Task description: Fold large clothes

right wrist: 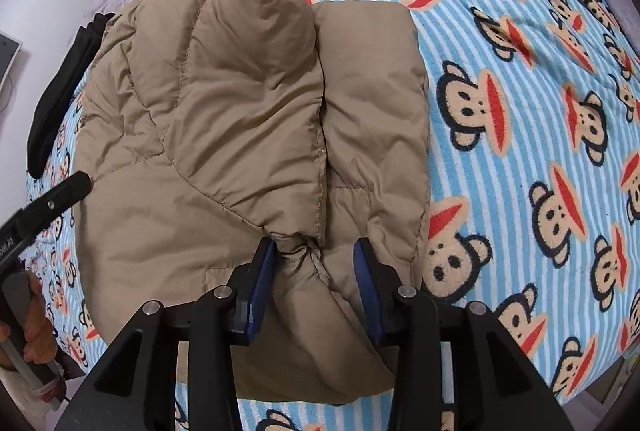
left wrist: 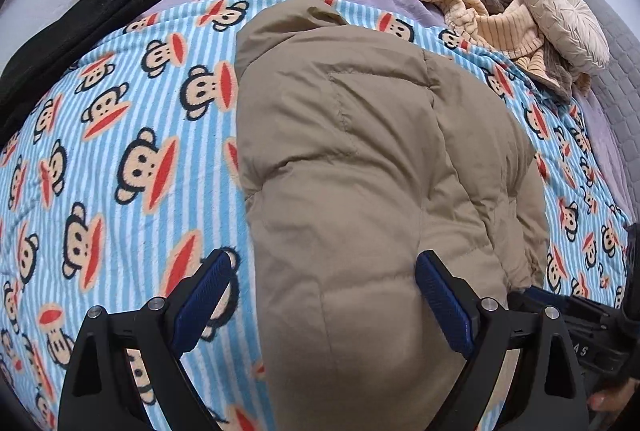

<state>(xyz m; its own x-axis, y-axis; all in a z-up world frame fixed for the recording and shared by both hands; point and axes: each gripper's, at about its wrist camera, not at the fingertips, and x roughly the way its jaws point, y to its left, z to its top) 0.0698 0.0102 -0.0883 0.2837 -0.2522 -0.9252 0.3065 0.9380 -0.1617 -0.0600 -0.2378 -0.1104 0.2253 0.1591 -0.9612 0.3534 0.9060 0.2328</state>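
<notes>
Lying on the monkey-print blanket (right wrist: 520,79), the tan puffer jacket (right wrist: 240,103) is getting folded, so I'm keeping the wide-open, empty left gripper (left wrist: 322,295) low while the half-open right gripper (right wrist: 314,271) is straddling a bunched cuff, unclamped.

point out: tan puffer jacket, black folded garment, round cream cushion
tan puffer jacket (left wrist: 360,159): left wrist view, quilted middle.
black folded garment (left wrist: 80,27): left wrist view, top layer.
round cream cushion (left wrist: 564,19): left wrist view, pleated face.

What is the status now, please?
Left gripper open over tan jacket. Right gripper open around its bunched cuff. Nothing in the way.
</notes>
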